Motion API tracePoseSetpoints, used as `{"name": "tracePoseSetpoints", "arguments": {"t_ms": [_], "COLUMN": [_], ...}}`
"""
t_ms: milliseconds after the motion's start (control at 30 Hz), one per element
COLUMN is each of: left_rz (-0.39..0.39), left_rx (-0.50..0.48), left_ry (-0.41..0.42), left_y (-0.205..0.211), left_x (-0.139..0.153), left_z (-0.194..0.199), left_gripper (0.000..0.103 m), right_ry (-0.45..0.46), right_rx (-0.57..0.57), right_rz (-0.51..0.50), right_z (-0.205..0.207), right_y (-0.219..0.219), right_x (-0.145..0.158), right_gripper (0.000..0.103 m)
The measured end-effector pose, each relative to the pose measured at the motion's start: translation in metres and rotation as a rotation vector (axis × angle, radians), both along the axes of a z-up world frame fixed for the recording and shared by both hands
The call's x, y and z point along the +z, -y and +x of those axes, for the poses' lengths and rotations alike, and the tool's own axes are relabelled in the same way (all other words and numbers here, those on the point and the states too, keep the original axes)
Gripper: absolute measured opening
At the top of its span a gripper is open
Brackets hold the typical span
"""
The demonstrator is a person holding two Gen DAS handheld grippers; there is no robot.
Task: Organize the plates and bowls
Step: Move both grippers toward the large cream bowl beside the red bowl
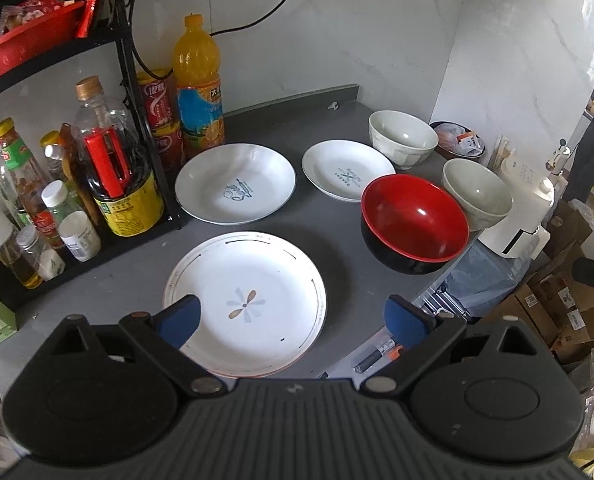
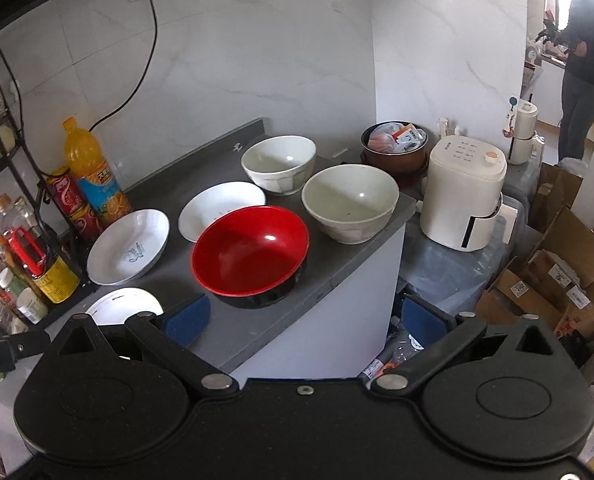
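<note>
Three white plates lie on the grey counter (image 1: pixel 329 240): a flower-patterned plate (image 1: pixel 253 300) nearest, a plate with blue script (image 1: pixel 235 182) behind it, and a smaller plate (image 1: pixel 347 170) to the right. A red bowl with a black outside (image 1: pixel 413 220) sits at the counter's right edge, with two pale bowls (image 1: pixel 403 138) (image 1: pixel 477 192) beyond it. My left gripper (image 1: pixel 293 318) hangs open above the flower plate's near rim. In the right wrist view my right gripper (image 2: pixel 305 320) is open, just short of the red bowl (image 2: pixel 251 250); the pale bowls (image 2: pixel 351 200) (image 2: pixel 279 162) stand behind it.
A black rack (image 1: pixel 137 92) with bottles, cans and an orange drink bottle (image 1: pixel 197 84) fills the counter's left side. A white appliance (image 2: pixel 463 192) and a brown pot (image 2: pixel 395 146) stand right of the counter. Cardboard boxes (image 2: pixel 557 280) lie on the floor; a person (image 2: pixel 585 52) stands far right.
</note>
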State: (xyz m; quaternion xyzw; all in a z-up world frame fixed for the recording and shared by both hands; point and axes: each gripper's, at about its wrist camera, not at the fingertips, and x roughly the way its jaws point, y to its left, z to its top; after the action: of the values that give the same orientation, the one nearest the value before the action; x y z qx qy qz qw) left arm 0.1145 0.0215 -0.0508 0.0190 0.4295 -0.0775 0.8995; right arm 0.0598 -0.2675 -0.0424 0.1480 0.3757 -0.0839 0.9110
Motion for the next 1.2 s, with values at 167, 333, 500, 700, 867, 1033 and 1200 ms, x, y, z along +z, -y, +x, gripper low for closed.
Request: {"name": "tracePoseSetpoints", "arguments": {"t_ms": [167,333,500,700,867,1033,1200], "left_rz": [-0.018,-0.022,-0.029,-0.022,-0.028,-0.033,-0.031], "left_rx": [0.017,0.042,0.058,0.062,0.078,0.085,0.080], "left_ry": [-0.019,-0.025,-0.018,-0.024,-0.048,-0.072,-0.097], "left_y": [0.012,0.033,0.062,0.101,0.131,0.159,0.188], "left_x": [-0.008,-0.015,-0.016,-0.021,-0.032,-0.046,-0.061], "left_z": [0.016,0.039,0.065,0.096,0.118,0.141,0.160], "left_gripper": [0.097,0.096,0.096,0.093,0.089,0.077,0.064], "right_ry": [-0.001,-0.025,-0.041,-0.050,-0.064,-0.082,-0.115], "right_rx": [-0.003,-0.010,0.022,0.065,0.095,0.133,0.169], "right_rz": [0.024,0.041,0.005,-0.001,0.013,0.021,0.057], "right_z": [0.015,0.038,0.065,0.098,0.124,0.148,0.170], "right_y": [0.017,0.041,0.061,0.083,0.104,0.121,0.139], "right_x": [-0.004,-0.018,-0.029,-0.038,-0.050,-0.064,-0.082], "right_gripper": [0.103,0.103,0.103,0.103,0.101,0.085,0.076]}}
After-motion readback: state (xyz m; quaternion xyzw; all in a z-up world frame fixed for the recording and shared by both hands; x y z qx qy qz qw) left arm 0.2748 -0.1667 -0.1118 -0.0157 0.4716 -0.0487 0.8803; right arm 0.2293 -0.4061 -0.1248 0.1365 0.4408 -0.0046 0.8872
